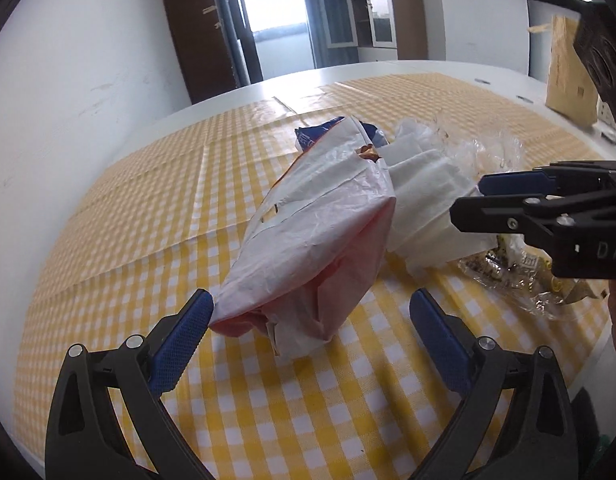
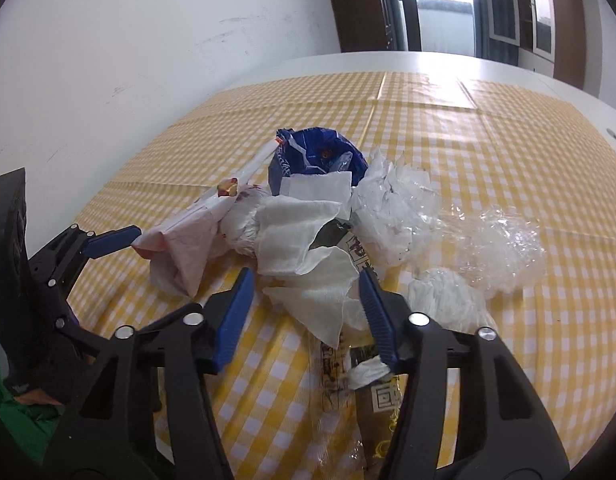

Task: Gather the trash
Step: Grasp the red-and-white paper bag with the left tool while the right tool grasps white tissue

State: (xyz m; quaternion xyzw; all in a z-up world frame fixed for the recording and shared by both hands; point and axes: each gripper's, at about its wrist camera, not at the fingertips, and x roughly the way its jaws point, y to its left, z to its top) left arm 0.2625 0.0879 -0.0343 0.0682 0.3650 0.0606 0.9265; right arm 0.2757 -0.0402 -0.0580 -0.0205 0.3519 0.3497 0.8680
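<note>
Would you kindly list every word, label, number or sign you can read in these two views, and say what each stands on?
"DA": white letters on the black body of the right gripper, cut off at the picture's edge.
Black print on the clear wrapper: too blurred to read.
Square code mark on the brown wrapper: not readable.
White lettering on the blue bag: too crumpled to read.

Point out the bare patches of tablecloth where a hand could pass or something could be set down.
Free: the checked tablecloth between the white wall and the pink-white bag; the far cloth beyond the blue wrapper. Crowded: the middle, where bag, tissues and clear plastic pile together.
</note>
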